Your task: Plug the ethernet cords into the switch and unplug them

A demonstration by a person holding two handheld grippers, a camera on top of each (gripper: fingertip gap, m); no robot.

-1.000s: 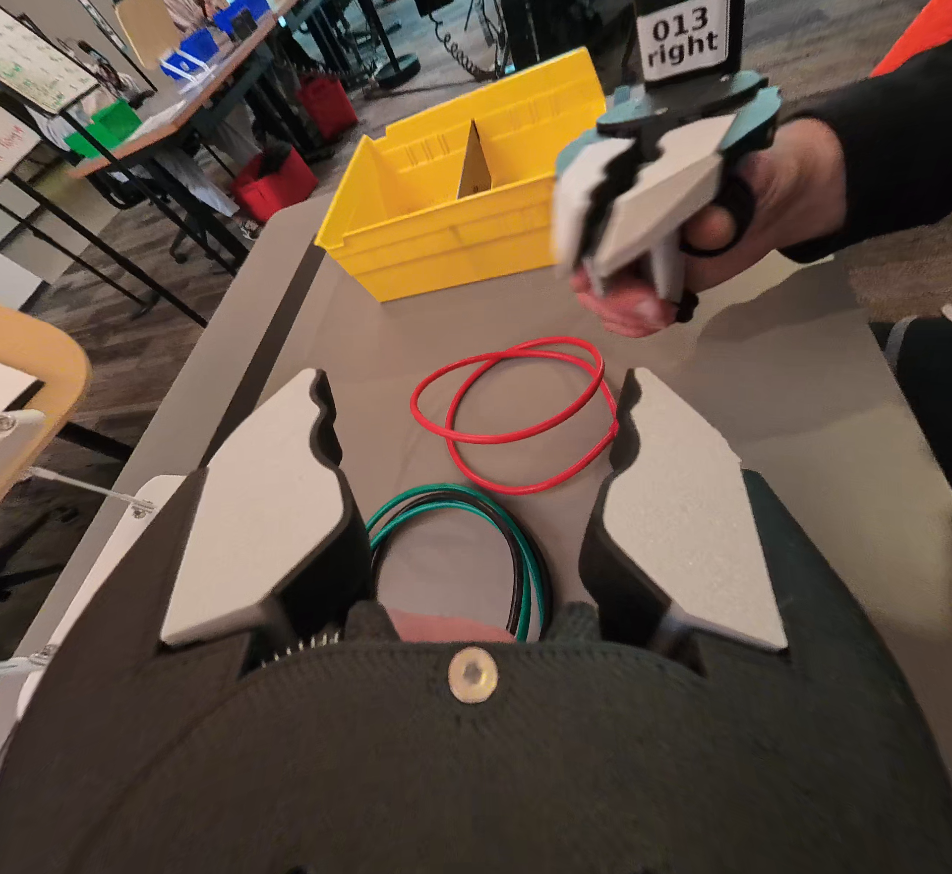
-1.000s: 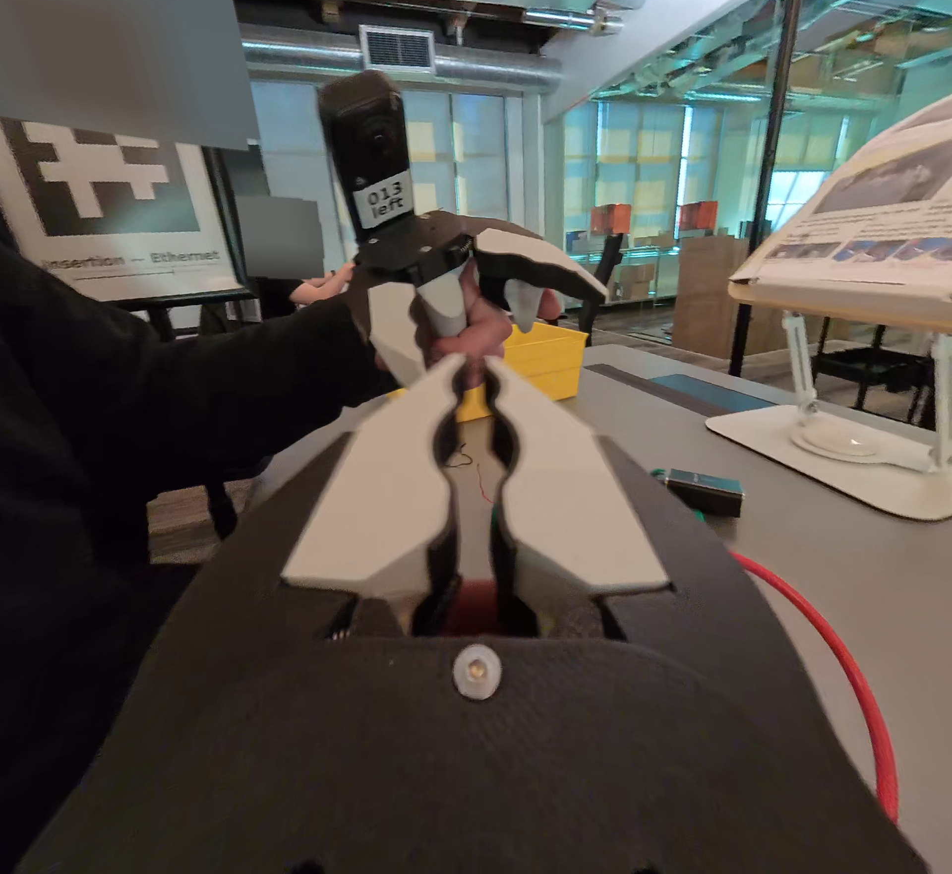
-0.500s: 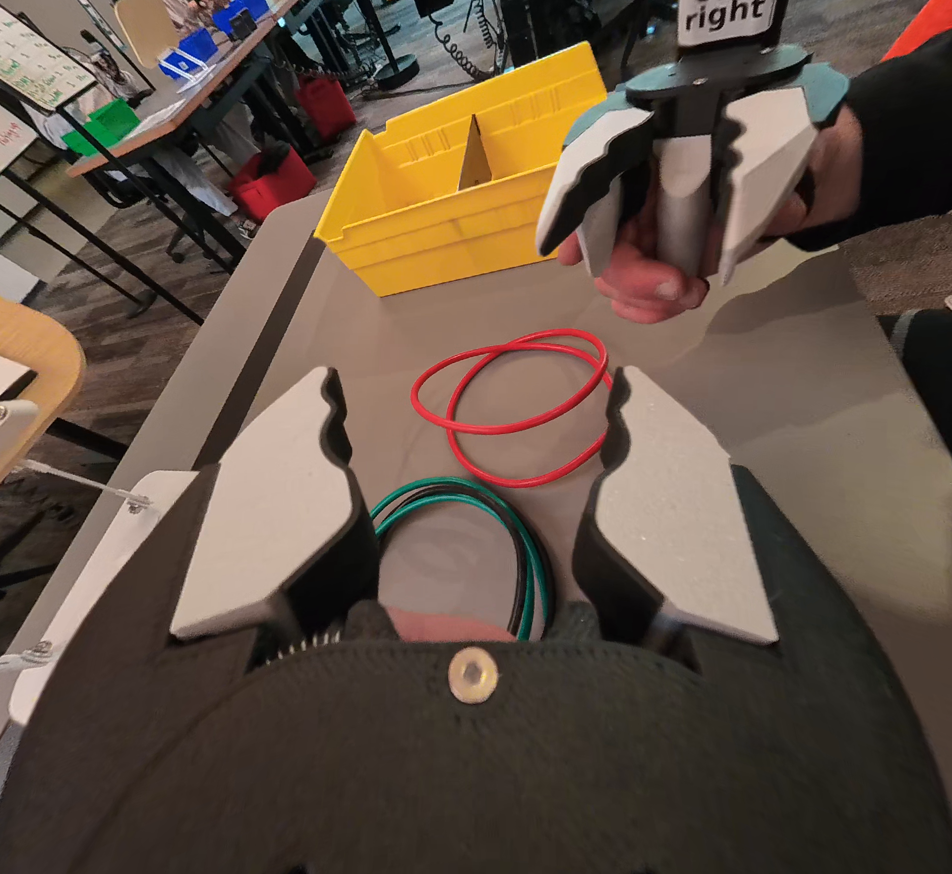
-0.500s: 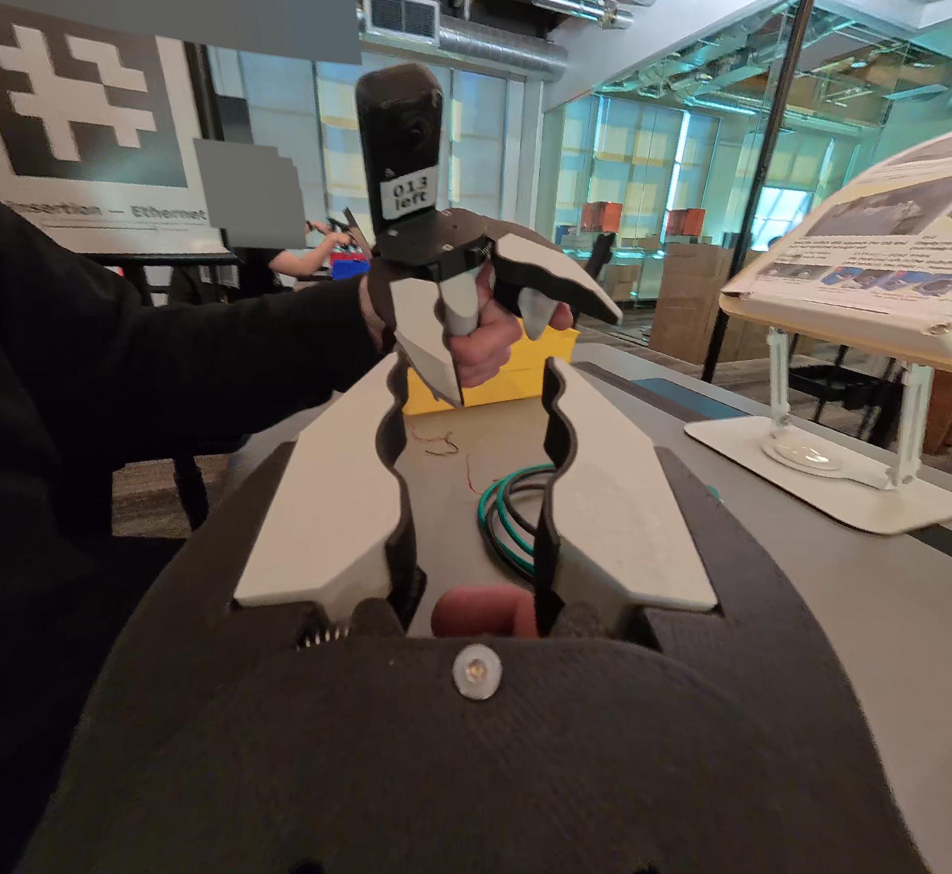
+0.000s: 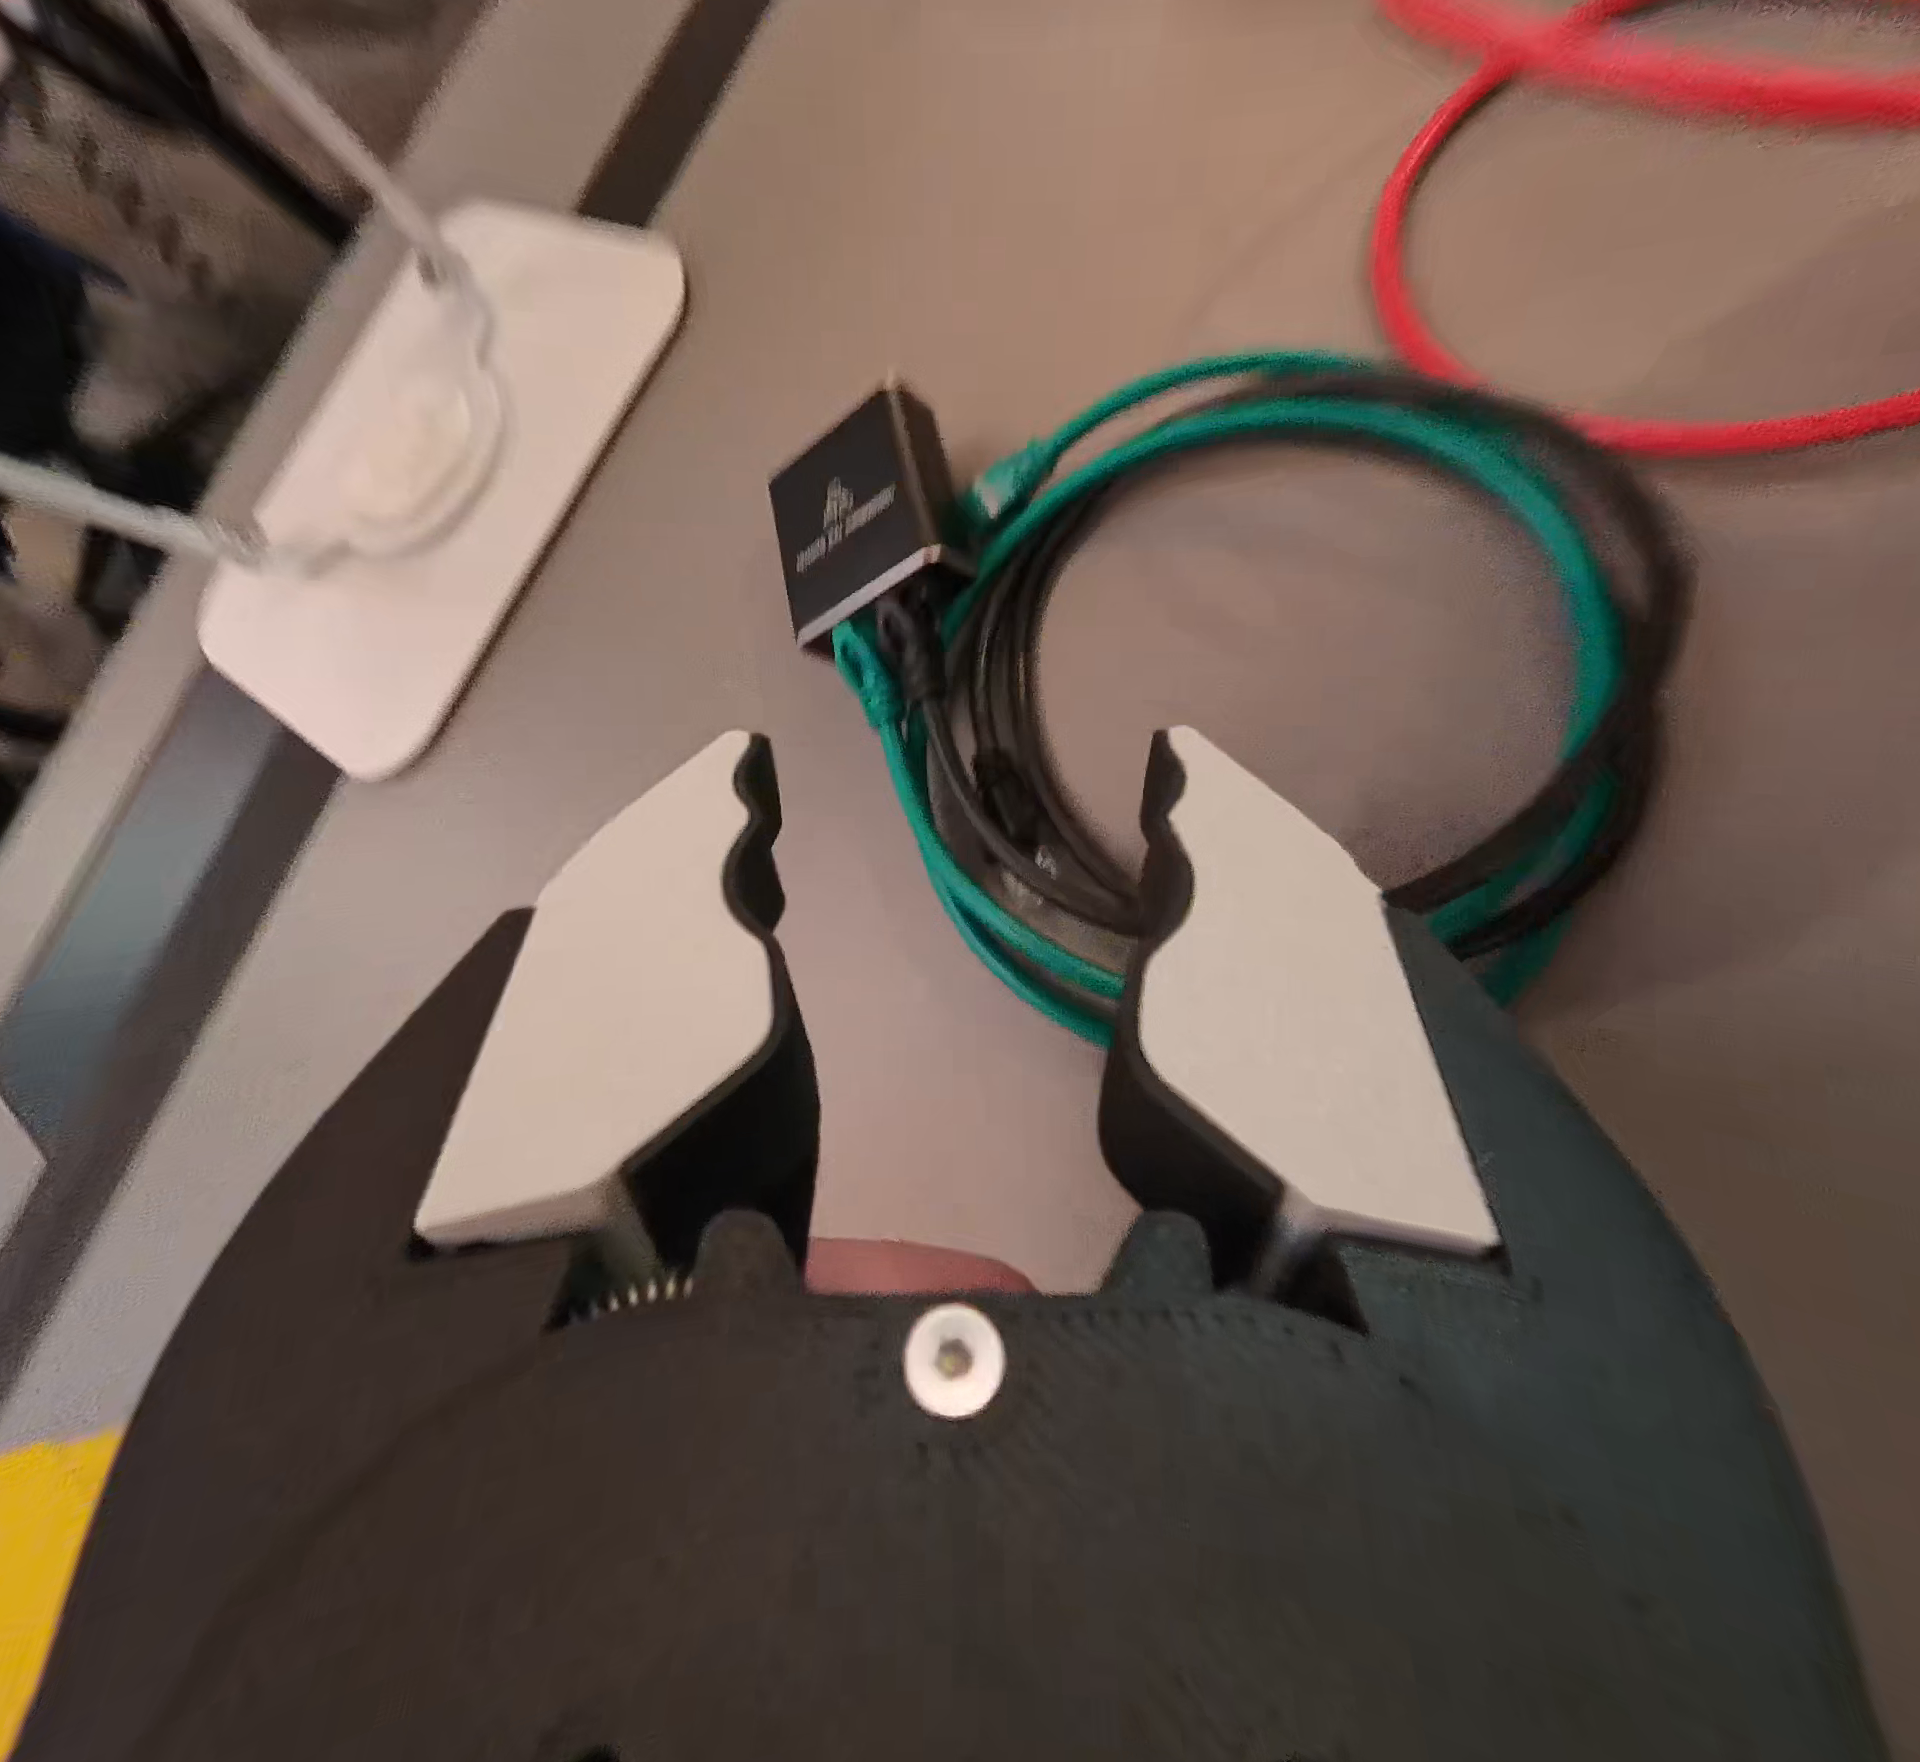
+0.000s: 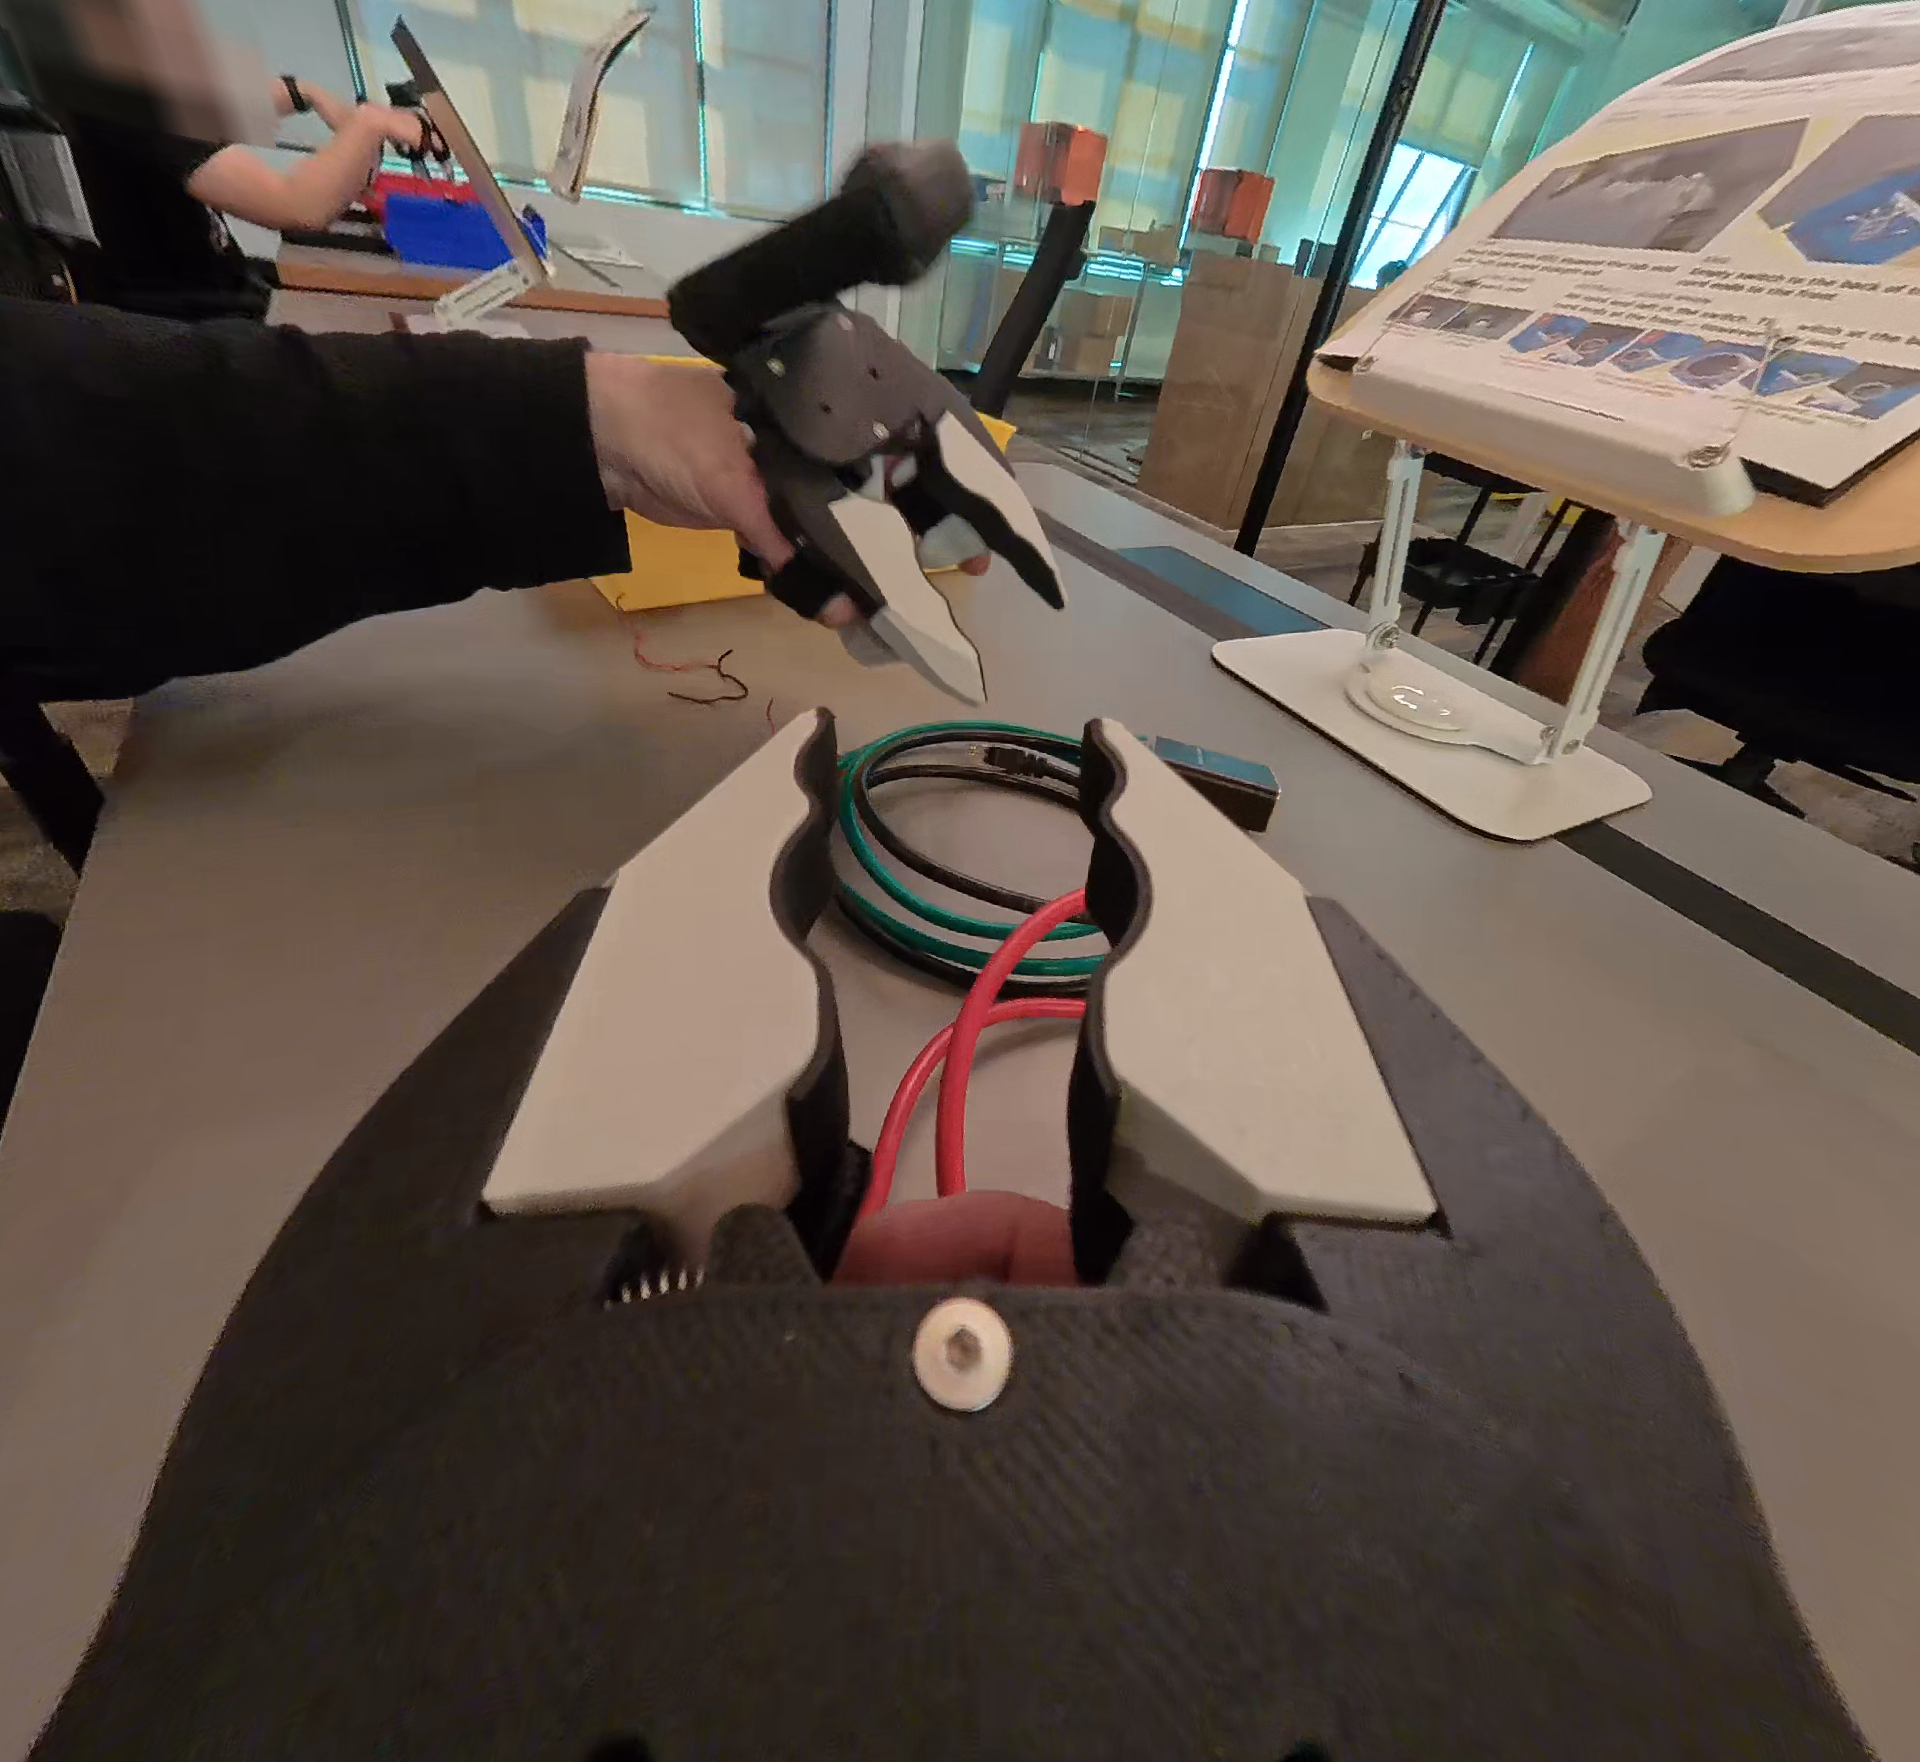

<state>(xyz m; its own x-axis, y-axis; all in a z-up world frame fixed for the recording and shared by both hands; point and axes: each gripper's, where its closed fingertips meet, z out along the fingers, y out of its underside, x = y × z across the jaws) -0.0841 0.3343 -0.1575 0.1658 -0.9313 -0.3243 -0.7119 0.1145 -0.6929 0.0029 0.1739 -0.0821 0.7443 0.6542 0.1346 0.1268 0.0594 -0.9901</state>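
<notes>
switch point(image 5: 862, 517), a small black box with a pale lower edge, lay just above centre of the left wrist view, touching the rim of a coil of green cord point(image 5: 1226, 465) and black cord point(image 5: 1600, 486). several connector ends crowded against its lower right side; blur left it unclear whether any was seated in a port. red cord point(image 5: 1558, 50) lay looped in the upper right of that frame, apart from the switch. a white stand base point(image 5: 447, 486) stood at the left.

compared with half a second earlier, the left gripper point(image 5: 956, 756) had swung down and round: its view had shown the yellow bin and the other gripper, and now showed the switch just ahead of its tips. its fingers were spread wide and held nothing. in the right wrist view the same gripper, once upright, tilted nose-down over the coil. the right gripper point(image 6: 956, 736) had lowered toward the table point(image 6: 312, 881), its fingers parted and empty, with red cord visible between them on the surface. judged from this, the approach to the switch had begun and no cord had yet been grasped.
</notes>
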